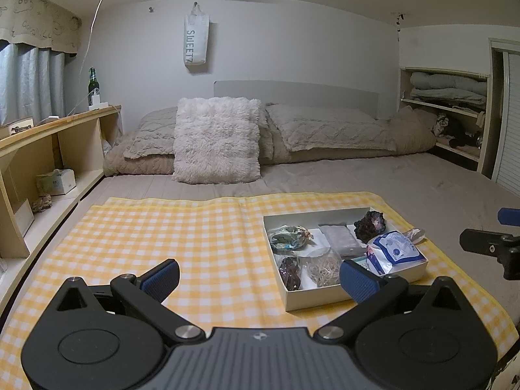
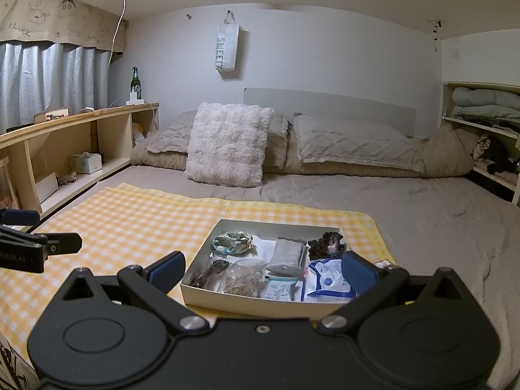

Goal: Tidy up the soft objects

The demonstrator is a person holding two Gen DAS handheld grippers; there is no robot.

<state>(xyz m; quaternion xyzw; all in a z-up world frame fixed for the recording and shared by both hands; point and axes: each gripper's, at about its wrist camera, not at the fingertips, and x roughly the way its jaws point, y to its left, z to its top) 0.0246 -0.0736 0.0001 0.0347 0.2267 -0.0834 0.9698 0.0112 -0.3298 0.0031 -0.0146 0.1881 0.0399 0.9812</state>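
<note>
Checkered yellow cloth (image 1: pixel 162 227) covers the near part of the bed (image 1: pixel 373 178) and serves as the work surface. Left gripper (image 1: pixel 258 276) hovers above the cloth, to the left of the white box (image 1: pixel 325 295); its jaws are spread wide and hold nothing. The white box rests on the right portion of the cloth. Inside the box, along its left side, lie a teal scrunchie (image 2: pixel 230 242) and a dark brown hair tie (image 2: pixel 209 271); nearer the middle sit a clear bag of rubber bands (image 2: pixel 243 279) and a grey pouch (image 2: pixel 287 256); at its right side sit a dark ruffled scrunchie (image 2: pixel 325 245) and a blue-and-white packet (image 2: pixel 325 281). Right gripper (image 2: pixel 263 273) hovers at the near edge of the box, jaws likewise wide apart and empty. Judged from this layout, most soft items are already collected in the box. One small pale item (image 1: pixel 416 232) lies on the cloth just right of the box and probably remains to be placed.
</note>
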